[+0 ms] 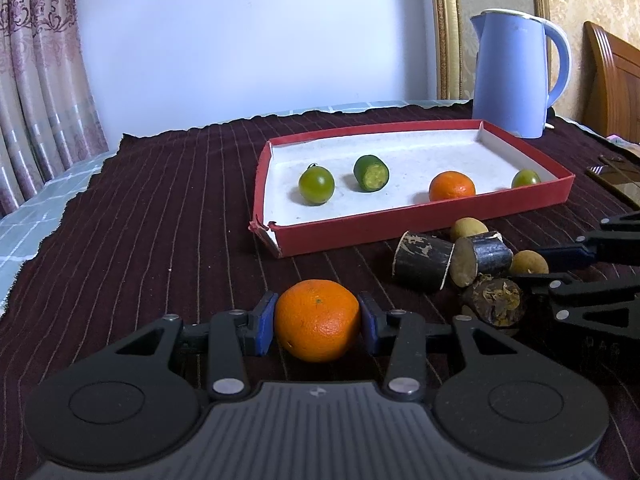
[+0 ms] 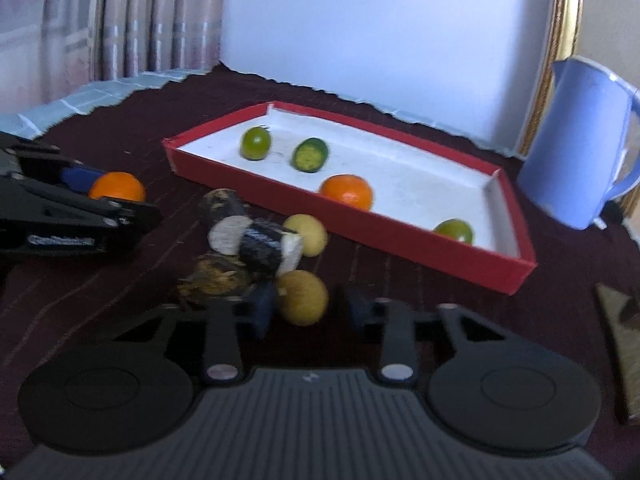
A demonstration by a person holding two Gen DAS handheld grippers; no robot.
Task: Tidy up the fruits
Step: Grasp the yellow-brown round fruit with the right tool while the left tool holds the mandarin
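The round orange citrus fruit with pebbled peel sits on the dark maroon striped cloth. The left gripper clamps it, one blue pad pressed on each side. Its stem dimple faces up toward the camera and its underside is hidden.

To the right, the right gripper has closed in on a small tan round fruit with matt skin. That view is blurred: the left pad lies against the fruit, but contact on the other side is hard to make out. In the left view this gripper is cut off by the frame edge.

Just beyond, three dark bark-skinned cylinder stubs lie on their sides in a heap, pale cut ends showing, with a second tan fruit half hidden behind.

Farther back is the shallow red cardboard tray with a white lining, its near left corner torn. It holds two glossy green round fruits, one partly hidden by the wall, a cut green piece lying sideways and another orange fruit. A pale blue kettle stands behind.
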